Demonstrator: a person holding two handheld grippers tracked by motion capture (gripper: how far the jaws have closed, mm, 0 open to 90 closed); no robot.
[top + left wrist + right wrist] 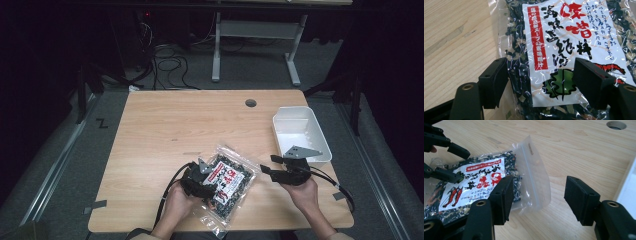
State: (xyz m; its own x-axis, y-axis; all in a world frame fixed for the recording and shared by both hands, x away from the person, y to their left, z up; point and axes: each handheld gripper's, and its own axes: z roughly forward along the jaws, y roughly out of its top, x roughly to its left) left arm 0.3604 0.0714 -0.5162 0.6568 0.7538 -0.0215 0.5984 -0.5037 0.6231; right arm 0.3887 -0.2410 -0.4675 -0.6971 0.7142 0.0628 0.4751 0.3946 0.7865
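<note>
Seaweed-mix bag [229, 183] apparently sealed, white bin [300, 134] empty

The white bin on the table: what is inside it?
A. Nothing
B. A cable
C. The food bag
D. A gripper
A: in the high view the white bin at the table's right edge shows a bare white floor, while the food bag lies on the wood near the person, outside it.
</note>
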